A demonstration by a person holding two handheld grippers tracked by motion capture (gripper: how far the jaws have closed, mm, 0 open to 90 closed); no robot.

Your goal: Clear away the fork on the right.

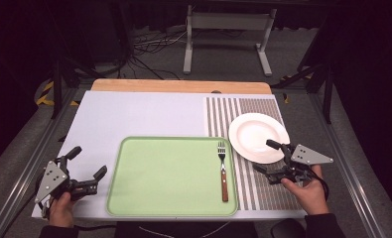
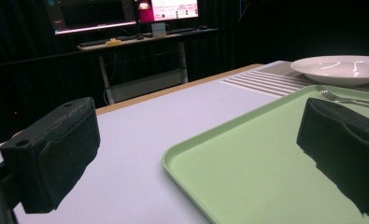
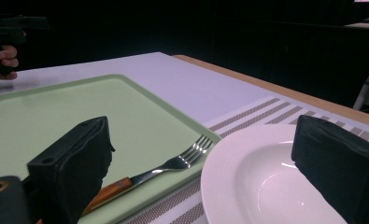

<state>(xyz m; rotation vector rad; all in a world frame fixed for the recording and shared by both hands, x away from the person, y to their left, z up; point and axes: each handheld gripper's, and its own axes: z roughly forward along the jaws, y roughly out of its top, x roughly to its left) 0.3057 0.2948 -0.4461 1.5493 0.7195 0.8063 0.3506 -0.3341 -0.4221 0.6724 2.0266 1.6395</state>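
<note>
Fork: silver tines, brown wooden handle, lying flat along the right edge of the green tray, lower middle of the high view, tines toward the top. White plate just right of it on the striped mat, centre right. Right claw wide open, holding nothing, over the plate's near rim, lower right. Left claw wide open, empty, lower left beside the tray. Right gripper view shows the fork's shiny tines up close; left gripper view shows monitors at the upper left.
</note>
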